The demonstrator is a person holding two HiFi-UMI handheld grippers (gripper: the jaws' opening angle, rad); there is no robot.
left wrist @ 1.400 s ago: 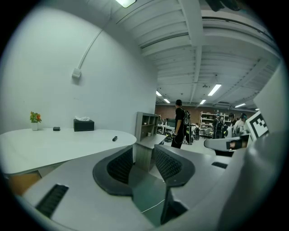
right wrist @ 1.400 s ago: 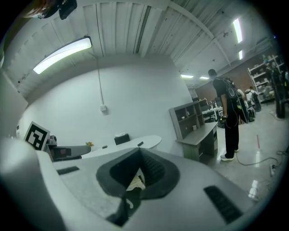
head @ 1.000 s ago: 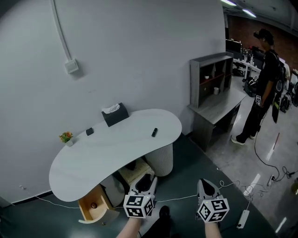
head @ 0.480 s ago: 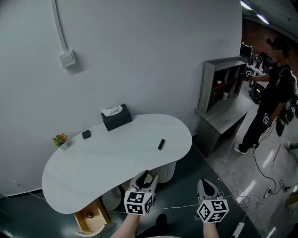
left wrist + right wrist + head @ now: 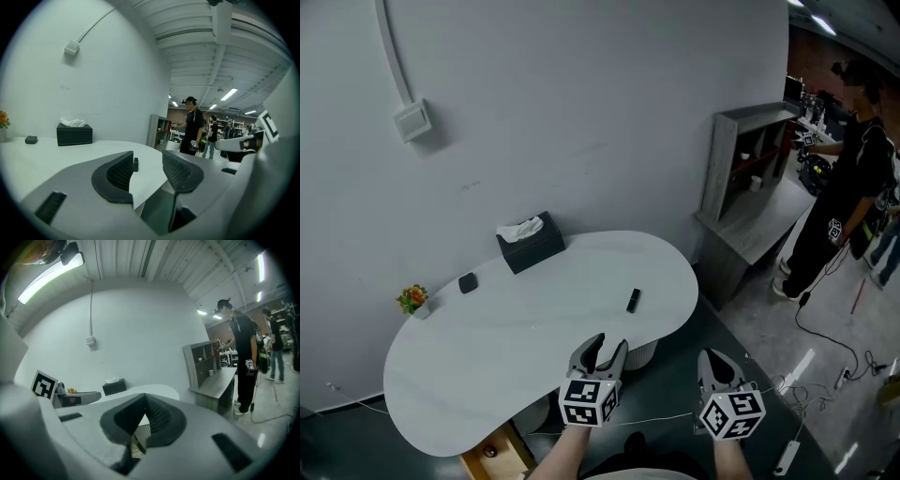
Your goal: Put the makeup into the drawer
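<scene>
Now the left gripper (image 5: 609,343) had its jaws spread apart, and they had just been opening wider. Nothing was held between them. In the left gripper view, the left gripper (image 5: 147,164) looked out over the white table, and the makeup stick (image 5: 135,164) showed far off through the gap, not touching the jaws. The right gripper (image 5: 712,356) had its jaw tips pressed together with nothing in them, and the right gripper view showed the same closed tips (image 5: 144,397).

A second before, both grippers were out over the dark floor, away from the table (image 5: 487,356). Now the left gripper was over the table's near edge, and the right gripper was just off the edge, beside it.

The makeup stick (image 5: 632,300) lay flat on the table, well ahead of the left gripper. It had not moved from its spot. The drawer (image 5: 508,455) was open under the table's near side, to the left of the left gripper. Before, almost all of it showed. Now only a bit peeked out at the bottom of the head view, with a small round thing (image 5: 490,452) inside.

Farther back on the table were a dark tissue box (image 5: 530,246), a small black thing (image 5: 468,282) and a little flower (image 5: 412,298). Off to the right stood a grey shelf (image 5: 750,178), and a person (image 5: 839,197) stood next to it.
</scene>
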